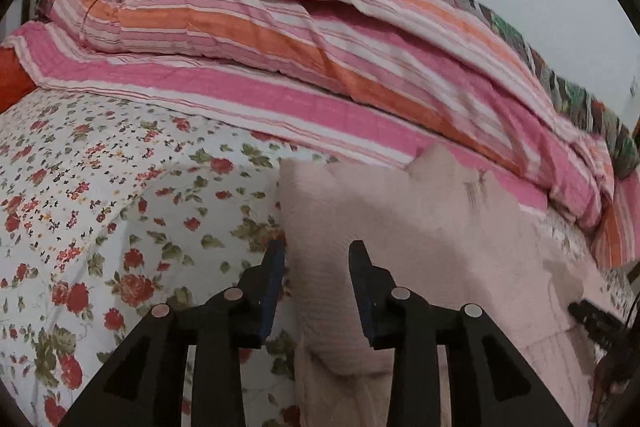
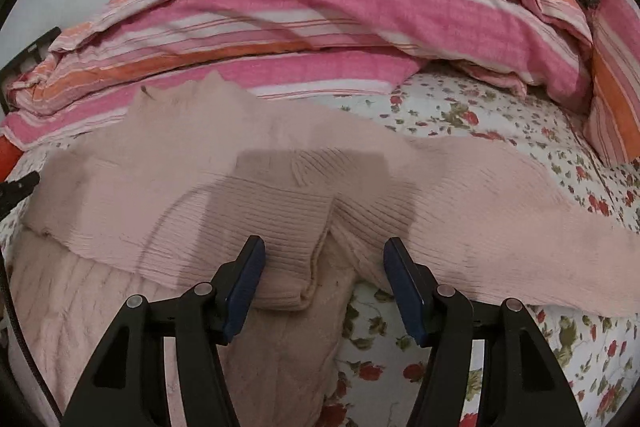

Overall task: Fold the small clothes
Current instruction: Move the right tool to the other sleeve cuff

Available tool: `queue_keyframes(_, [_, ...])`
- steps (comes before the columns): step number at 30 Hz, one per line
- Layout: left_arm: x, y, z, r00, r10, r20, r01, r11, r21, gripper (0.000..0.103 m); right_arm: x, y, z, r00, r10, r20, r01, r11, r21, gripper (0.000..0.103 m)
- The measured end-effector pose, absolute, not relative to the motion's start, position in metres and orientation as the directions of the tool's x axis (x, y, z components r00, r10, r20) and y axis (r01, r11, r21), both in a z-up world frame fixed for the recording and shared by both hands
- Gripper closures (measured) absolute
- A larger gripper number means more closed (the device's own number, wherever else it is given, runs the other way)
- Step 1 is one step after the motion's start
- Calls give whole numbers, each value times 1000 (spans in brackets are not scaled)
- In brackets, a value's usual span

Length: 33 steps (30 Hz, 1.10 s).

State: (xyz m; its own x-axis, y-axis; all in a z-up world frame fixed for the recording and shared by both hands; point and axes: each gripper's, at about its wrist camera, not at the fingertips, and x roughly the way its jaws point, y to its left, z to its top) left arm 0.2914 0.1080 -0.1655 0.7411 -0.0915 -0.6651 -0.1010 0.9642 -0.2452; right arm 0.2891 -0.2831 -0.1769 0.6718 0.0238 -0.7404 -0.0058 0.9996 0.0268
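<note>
Hovering over the pink sweater (image 2: 280, 203), both left tongs (image 1: 317, 255) and right tongs (image 2: 324, 251) gape, gripping nothing.

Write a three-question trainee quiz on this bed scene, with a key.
1. True or false: the right gripper has a sleeve cuff between its open jaws.
2. What does the pink sweater lie on? A) bare floor B) floral sheet C) wooden table
3. Fill in: behind the sweater lies a folded, striped ____.

Key: 1 true; 2 B, the floral sheet; 3 quilt.
</note>
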Motion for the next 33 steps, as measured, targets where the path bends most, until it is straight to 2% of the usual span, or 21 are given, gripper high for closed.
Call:
queue_keyframes(1, [292, 105, -167, 736, -87, -672, -99, 967, -233, 71, 288, -282, -177, 673, 14, -740, -2, 1000, 16, 42])
queue_keyframes(3, [296, 98, -178, 694, -42, -719, -117, 979, -170, 62, 286, -282, -176, 679, 7, -734, -3, 1000, 7, 42])
queue_keyframes(8, [297, 96, -182, 685, -46, -727, -107, 981, -163, 53, 272, -295, -164, 699, 28, -715, 25, 998, 63, 42])
queue_keyframes(11, [299, 97, -183, 682, -63, -729, -95, 980, -174, 46, 260, -308, -148, 727, 14, -686, 44, 997, 66, 35])
queue_keyframes(12, [300, 96, -183, 682, -70, -728, -89, 980, -178, 44, 257, -311, -144, 732, 0, -681, 52, 997, 56, 29])
queue_keyframes(16, [302, 92, -181, 681, -66, -729, -77, 984, -161, 36, 241, -352, -117, 756, -77, -651, 123, 992, 25, 24])
queue_keyframes(23, [303, 91, -181, 680, -72, -730, -69, 984, -162, 32, 189, -483, -131, 723, -184, -666, 306, 949, 70, 21])
queue_keyframes(27, [305, 91, -181, 679, -70, -731, -65, 986, -155, 31, 157, -547, -163, 696, -76, -714, 371, 889, 267, 21])
queue_keyframes(30, [305, 91, -181, 679, -71, -731, -64, 986, -155, 30, 149, -565, -175, 719, -54, -693, 385, 861, 332, 21])
queue_keyframes(33, [305, 90, -181, 678, -69, -732, -66, 986, -154, 29, 154, -569, -175, 737, -66, -672, 382, 861, 335, 21])
